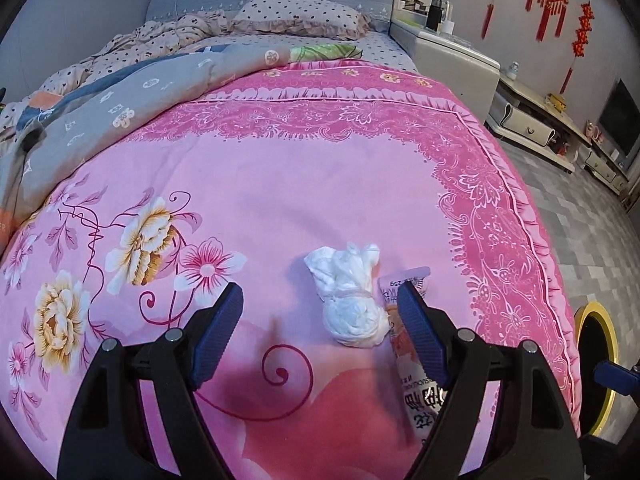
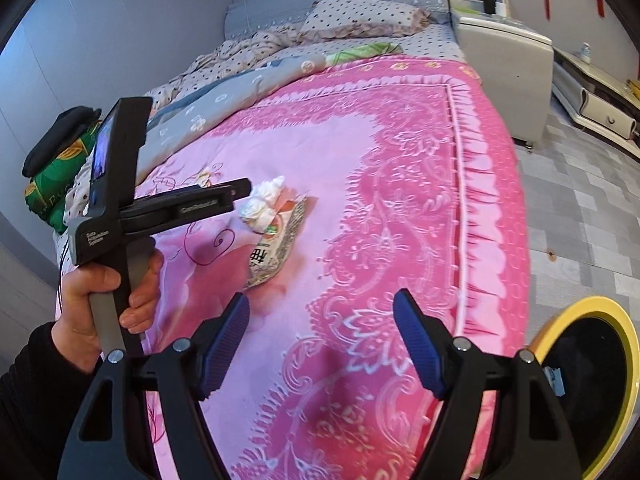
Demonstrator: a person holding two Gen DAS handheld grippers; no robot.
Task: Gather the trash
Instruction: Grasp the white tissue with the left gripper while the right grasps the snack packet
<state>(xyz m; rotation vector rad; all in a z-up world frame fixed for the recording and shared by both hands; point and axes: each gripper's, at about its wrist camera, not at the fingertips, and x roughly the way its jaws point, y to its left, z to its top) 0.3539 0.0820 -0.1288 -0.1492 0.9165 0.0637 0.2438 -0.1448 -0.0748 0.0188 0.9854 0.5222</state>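
Observation:
A crumpled white tissue wad (image 1: 349,296) lies on the pink floral bedspread (image 1: 280,184). A printed snack wrapper (image 1: 412,364) lies right beside it, partly hidden by my left gripper's right finger. My left gripper (image 1: 320,300) is open, its blue pads either side of the tissue, just above the bed. In the right wrist view the tissue (image 2: 262,202) and wrapper (image 2: 280,244) lie ahead, with the left gripper's body (image 2: 180,206) reaching over them. My right gripper (image 2: 320,312) is open and empty over the bedspread (image 2: 400,184), nearer the bed's edge.
A yellow-rimmed bin with a dark inside (image 2: 588,380) stands on the floor by the bed's right side; its rim shows in the left wrist view (image 1: 596,364). Folded quilts and a pillow (image 1: 300,12) lie at the head. A white cabinet (image 2: 504,76) stands beside the bed.

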